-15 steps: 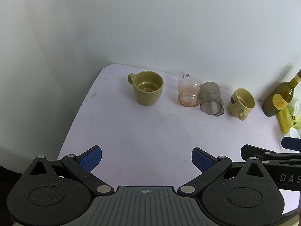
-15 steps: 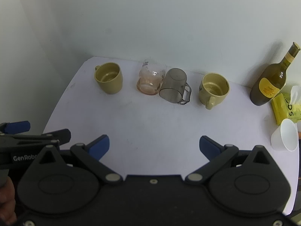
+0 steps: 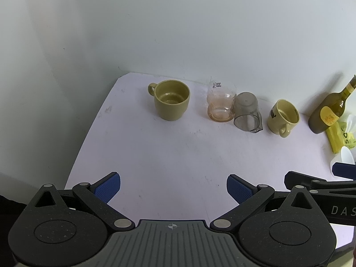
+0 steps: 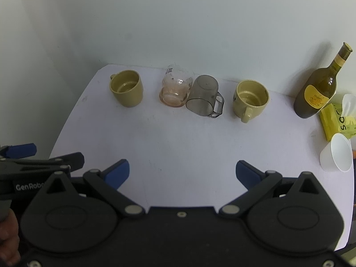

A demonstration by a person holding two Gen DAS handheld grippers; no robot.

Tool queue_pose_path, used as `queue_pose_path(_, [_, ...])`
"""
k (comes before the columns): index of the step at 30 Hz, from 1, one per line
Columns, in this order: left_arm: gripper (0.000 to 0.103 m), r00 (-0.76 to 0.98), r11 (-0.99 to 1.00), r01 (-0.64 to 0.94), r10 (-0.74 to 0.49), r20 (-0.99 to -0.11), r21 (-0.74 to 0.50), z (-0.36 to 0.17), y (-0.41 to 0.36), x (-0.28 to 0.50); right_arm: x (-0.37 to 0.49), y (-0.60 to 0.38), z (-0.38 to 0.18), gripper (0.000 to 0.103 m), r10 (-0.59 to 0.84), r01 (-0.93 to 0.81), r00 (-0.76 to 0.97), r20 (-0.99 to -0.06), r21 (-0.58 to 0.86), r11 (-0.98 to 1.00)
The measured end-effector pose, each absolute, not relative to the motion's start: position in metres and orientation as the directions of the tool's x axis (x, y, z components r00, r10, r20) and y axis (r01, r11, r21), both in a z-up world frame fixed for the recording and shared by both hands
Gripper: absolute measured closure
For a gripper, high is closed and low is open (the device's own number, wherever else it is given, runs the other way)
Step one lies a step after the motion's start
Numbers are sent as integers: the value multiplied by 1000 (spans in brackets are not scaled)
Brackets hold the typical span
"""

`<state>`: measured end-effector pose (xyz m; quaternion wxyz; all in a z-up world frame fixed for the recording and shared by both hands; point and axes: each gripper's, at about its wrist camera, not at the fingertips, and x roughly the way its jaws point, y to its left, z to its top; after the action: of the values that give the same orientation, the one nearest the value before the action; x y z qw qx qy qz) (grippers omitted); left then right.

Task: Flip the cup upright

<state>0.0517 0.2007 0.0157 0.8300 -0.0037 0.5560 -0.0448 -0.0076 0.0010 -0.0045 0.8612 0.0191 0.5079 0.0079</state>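
Note:
A grey translucent cup (image 3: 247,113) (image 4: 204,96) with a handle lies tipped over at the back of the white table (image 3: 178,155) (image 4: 178,140), its mouth toward me, leaning against a pinkish glass (image 3: 220,102) (image 4: 175,89). My left gripper (image 3: 173,188) is open and empty near the front edge, well short of the cups. My right gripper (image 4: 182,172) is open and empty, also near the front edge. The right gripper shows at the right edge of the left wrist view (image 3: 320,178); the left gripper shows at the left edge of the right wrist view (image 4: 33,155).
An olive mug (image 3: 171,100) (image 4: 126,91) stands upright at the back left. A yellow mug (image 3: 283,116) (image 4: 250,100) stands right of the grey cup. A wine bottle (image 4: 318,91) (image 3: 329,111), a yellow tissue pack (image 4: 338,120) and a white paper cup (image 4: 337,155) stand at the right. A wall runs behind.

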Motion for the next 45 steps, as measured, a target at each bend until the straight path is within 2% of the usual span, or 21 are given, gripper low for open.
queue_pose_path(28, [0, 405, 998, 32, -56, -912, -47, 20, 210, 69, 12, 6, 0, 0, 55, -37, 498, -865, 42, 998])
queue_pose_path(45, [0, 393, 998, 60, -57, -918, -36, 21, 154, 57, -8, -46, -5, 0, 43, -9, 506, -862, 45, 999])
